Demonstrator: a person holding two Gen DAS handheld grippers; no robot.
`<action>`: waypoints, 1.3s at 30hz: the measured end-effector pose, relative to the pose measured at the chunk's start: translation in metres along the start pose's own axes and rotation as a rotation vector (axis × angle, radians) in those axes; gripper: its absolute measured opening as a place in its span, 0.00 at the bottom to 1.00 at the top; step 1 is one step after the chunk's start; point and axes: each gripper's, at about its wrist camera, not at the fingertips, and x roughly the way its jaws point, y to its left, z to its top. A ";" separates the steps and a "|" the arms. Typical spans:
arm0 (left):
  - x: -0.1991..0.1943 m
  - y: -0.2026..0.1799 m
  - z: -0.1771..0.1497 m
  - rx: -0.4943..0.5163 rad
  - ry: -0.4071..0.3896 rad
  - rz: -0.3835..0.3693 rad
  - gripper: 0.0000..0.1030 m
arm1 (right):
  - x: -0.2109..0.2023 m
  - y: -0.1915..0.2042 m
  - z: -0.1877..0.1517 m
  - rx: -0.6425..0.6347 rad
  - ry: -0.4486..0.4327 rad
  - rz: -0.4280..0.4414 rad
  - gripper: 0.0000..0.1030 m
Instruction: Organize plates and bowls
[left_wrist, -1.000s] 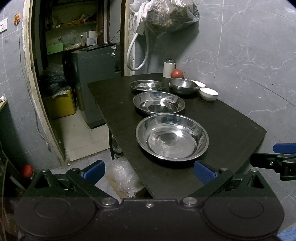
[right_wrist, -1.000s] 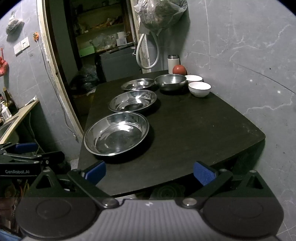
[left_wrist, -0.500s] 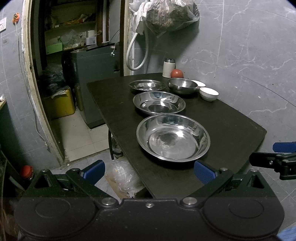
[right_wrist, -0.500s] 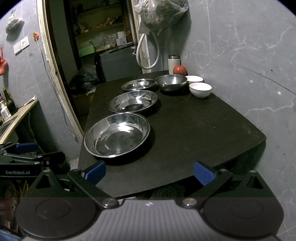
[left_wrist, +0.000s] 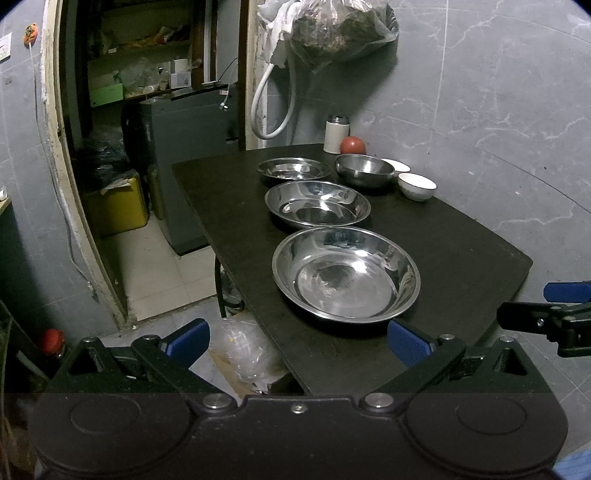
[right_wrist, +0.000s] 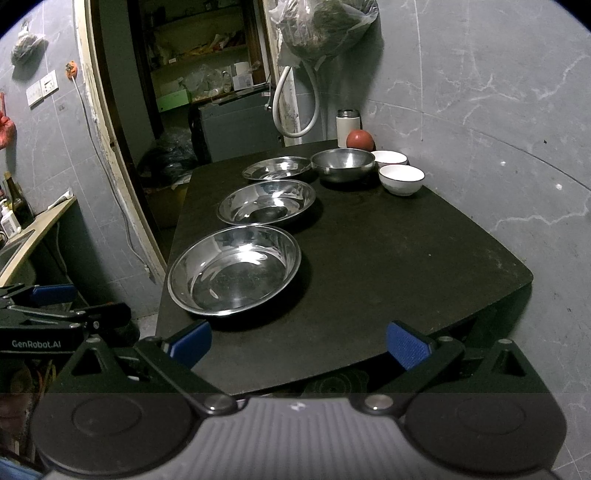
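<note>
Steel plate (left_wrist: 345, 272) nearest the surface's (left_wrist: 461, 251) front edge lies straight ahead of the left hand-held gripper (left_wrist: 297, 341), nearer than the right hand-held gripper (right_wrist: 299, 341); both gape wide, empty.

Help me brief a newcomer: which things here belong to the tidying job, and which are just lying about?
Job: three steel plates, nearest, steel bowl, two white bowls, nearer.
Lying about: white flask, red ball, hanging bag.

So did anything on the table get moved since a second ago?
No. Both views creep forward a tiny bit, nothing else. The left gripper and right gripper are open and empty, short of the table. The three steel plates, nearest one, the steel bowl and two white bowls sit untouched.
</note>
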 end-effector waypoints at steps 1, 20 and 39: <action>0.000 0.000 0.000 -0.001 0.000 0.001 0.99 | 0.000 0.000 0.000 0.000 0.000 0.000 1.00; 0.018 0.003 0.000 0.004 0.003 -0.031 0.99 | 0.001 0.000 -0.001 0.002 0.000 -0.002 1.00; 0.024 0.006 0.001 -0.015 0.024 -0.055 0.99 | 0.010 -0.004 0.000 0.000 0.007 0.002 1.00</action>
